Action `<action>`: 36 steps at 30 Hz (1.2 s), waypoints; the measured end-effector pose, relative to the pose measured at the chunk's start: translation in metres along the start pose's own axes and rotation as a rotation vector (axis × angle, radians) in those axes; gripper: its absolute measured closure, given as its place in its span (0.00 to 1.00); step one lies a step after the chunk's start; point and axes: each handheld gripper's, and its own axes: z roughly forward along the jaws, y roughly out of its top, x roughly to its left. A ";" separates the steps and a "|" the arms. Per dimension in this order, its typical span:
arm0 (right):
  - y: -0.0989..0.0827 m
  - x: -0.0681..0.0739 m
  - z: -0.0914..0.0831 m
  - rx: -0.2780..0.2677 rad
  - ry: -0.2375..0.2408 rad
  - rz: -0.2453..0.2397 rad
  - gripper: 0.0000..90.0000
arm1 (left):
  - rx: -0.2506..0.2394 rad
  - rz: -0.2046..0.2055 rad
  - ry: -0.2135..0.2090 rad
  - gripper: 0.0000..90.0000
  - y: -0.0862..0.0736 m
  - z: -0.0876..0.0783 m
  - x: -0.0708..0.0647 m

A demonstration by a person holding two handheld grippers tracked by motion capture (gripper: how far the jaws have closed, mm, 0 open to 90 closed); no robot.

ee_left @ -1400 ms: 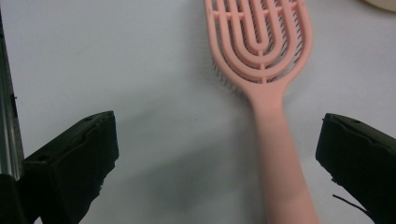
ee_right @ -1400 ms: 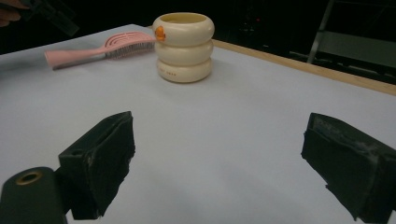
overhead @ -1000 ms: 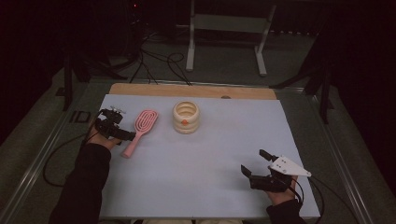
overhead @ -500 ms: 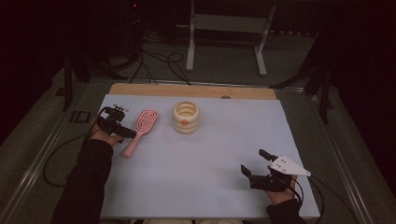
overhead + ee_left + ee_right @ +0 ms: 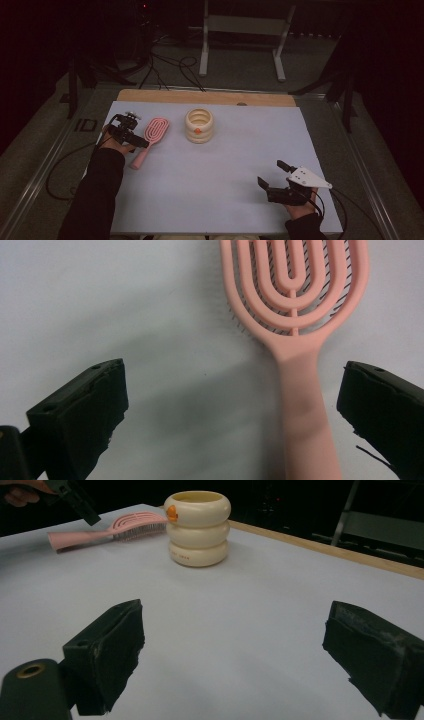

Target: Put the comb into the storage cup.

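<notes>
A pink hairbrush [image 5: 149,139] lies on the white table top [image 5: 225,165] at the left, head toward the far side. My left gripper [image 5: 134,142] hovers over its handle [image 5: 306,415], open, with the handle lying between the jaws nearer the right one. A cream ribbed cup [image 5: 199,126] with an orange dot stands upright at the middle back. My right gripper [image 5: 270,175] rests open near the front right, nothing between its jaws. From the right gripper view the cup [image 5: 199,527] and the hairbrush [image 5: 107,532] show ahead.
A wooden strip [image 5: 205,97] edges the table's far side. Beyond it stand a white metal stand [image 5: 245,30] and cables on the dark floor. A cable [image 5: 65,165] trails from the left gripper off the table's left edge.
My left gripper has shifted slightly toward the hairbrush handle and lowered over it. The right gripper has stayed in place.
</notes>
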 end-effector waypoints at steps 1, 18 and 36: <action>0.000 0.000 0.000 0.000 0.000 0.000 0.10 | 0.008 0.003 -0.001 0.01 0.001 0.001 -0.001; 0.000 -0.001 0.000 0.003 -0.002 0.001 0.10 | 0.052 0.000 -0.011 0.03 0.009 0.010 -0.008; -0.001 -0.002 0.000 0.001 -0.001 0.002 0.10 | 0.109 -0.014 -0.028 0.07 0.015 0.021 -0.016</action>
